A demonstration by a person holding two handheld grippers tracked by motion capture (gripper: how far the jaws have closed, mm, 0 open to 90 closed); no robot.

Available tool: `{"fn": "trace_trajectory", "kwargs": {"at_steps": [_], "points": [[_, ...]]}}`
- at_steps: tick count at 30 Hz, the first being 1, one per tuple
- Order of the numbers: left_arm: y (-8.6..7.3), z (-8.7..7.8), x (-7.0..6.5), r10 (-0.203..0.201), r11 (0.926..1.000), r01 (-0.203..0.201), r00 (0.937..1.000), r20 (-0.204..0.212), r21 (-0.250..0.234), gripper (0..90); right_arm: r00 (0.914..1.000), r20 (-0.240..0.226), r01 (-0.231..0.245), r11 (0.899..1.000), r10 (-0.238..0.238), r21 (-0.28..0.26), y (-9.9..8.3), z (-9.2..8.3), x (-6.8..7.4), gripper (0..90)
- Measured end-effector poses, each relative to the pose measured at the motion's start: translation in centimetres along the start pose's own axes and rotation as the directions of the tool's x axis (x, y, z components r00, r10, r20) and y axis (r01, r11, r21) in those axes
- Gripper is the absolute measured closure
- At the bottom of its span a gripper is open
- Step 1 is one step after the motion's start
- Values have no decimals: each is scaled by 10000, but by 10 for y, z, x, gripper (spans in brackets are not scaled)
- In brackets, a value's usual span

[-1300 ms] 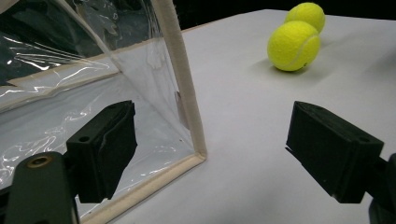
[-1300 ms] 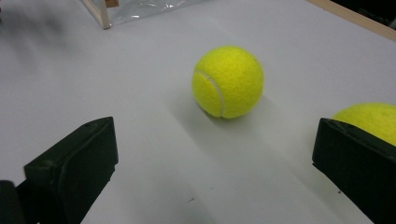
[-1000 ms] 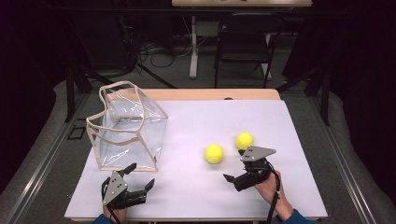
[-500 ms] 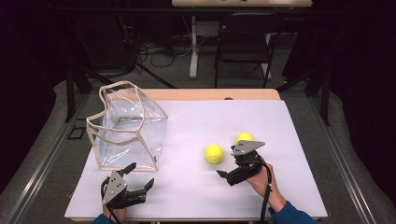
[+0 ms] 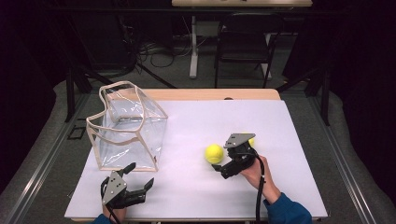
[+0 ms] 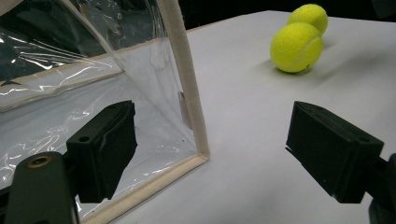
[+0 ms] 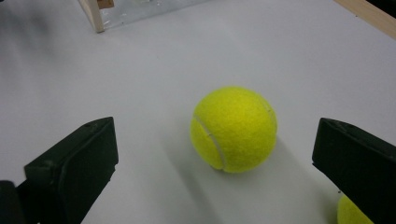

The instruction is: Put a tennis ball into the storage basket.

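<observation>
A tennis ball [image 5: 214, 153] is sat on the white bench [image 5: 196, 196], right of the middle, and the right tongs [image 5: 219, 167] are lined up on it from the near side. Jaws are wide apart with the ball square between them in the right gripper view, nothing touching yet. A second ball [image 7: 352, 211] is tucked just beside and behind, mostly hidden by the gripper from above.

The left tongs [image 5: 139, 181] are parked near the front-left edge, jaws spread too, pointed at the near corner of the clear bag [image 5: 128, 133] with the cream trim.

Handling-wise, it's probably light, a bit squashy and fuzzy, so grip should be fine. It will likely roll if nudged though, so it's best pinched across the widest part, dead centre.
</observation>
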State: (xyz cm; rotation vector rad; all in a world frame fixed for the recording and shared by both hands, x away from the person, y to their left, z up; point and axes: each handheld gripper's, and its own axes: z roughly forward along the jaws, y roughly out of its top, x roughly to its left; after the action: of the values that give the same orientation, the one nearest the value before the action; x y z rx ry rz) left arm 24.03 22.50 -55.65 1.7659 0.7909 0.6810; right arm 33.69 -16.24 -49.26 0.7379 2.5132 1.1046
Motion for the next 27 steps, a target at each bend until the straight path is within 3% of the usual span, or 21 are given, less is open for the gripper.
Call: {"fn": "trace_trajectory", "kwargs": {"at_steps": [27], "points": [[0, -1, 1, 0, 10000, 0, 10000, 77, -22, 161, 9992, -379, -45, 9918, 94, 1276, 13, 31, -16, 0]]}}
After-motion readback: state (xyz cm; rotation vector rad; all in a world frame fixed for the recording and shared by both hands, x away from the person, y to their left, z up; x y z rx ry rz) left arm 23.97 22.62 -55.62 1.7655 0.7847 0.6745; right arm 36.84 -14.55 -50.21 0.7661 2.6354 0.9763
